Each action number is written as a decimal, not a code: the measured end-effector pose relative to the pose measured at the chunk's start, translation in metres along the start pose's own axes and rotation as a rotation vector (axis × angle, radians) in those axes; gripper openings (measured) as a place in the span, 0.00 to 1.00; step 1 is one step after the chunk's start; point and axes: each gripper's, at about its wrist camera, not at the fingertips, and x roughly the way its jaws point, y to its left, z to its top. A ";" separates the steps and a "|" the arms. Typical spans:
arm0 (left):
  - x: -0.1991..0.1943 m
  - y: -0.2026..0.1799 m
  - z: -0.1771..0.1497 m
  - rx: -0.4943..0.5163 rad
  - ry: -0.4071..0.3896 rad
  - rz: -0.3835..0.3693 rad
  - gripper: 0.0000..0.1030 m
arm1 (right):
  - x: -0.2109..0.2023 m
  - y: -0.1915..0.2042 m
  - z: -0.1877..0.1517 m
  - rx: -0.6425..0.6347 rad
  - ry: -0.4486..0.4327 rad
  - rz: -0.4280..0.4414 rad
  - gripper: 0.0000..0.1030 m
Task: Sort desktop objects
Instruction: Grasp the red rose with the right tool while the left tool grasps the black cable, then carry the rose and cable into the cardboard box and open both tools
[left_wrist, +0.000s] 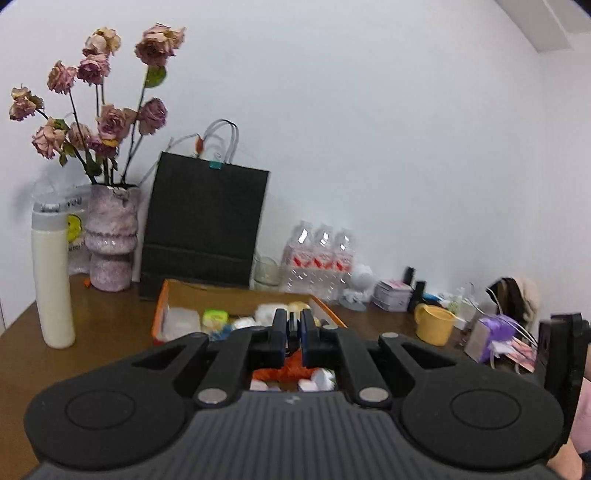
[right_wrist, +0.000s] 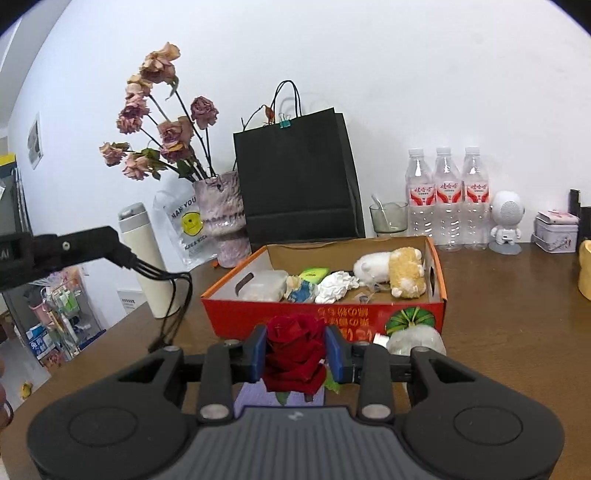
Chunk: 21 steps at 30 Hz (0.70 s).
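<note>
An orange cardboard box (right_wrist: 325, 314) on the brown desk holds a plush toy (right_wrist: 391, 271), crumpled tissue (right_wrist: 338, 286), a clear plastic case (right_wrist: 264, 286) and other small items; it also shows in the left wrist view (left_wrist: 162, 314). My right gripper (right_wrist: 296, 354) is shut on a red fabric rose (right_wrist: 295, 350), just in front of the box, above a lilac object (right_wrist: 255, 400). My left gripper (left_wrist: 293, 328) is above the box with its jaws nearly together on a thin dark object (left_wrist: 293, 326); what it is cannot be told.
At the back stand a vase of dried roses (right_wrist: 221, 221), a black paper bag (right_wrist: 299, 177), three water bottles (right_wrist: 448, 199), a glass cup (right_wrist: 389, 218), a white robot figure (right_wrist: 506, 221) and a tin (right_wrist: 556, 230). A cream flask (left_wrist: 51, 280) and a yellow mug (left_wrist: 434, 323) flank the box.
</note>
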 end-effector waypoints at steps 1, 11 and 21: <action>-0.004 -0.005 -0.003 0.005 0.011 0.003 0.07 | -0.006 0.003 -0.002 -0.005 0.001 0.000 0.31; -0.026 -0.021 -0.017 0.008 -0.003 -0.025 0.07 | -0.051 0.016 -0.014 -0.027 -0.040 -0.023 0.31; 0.040 -0.018 0.017 0.058 -0.026 -0.065 0.07 | -0.021 0.002 0.016 -0.022 -0.062 -0.044 0.32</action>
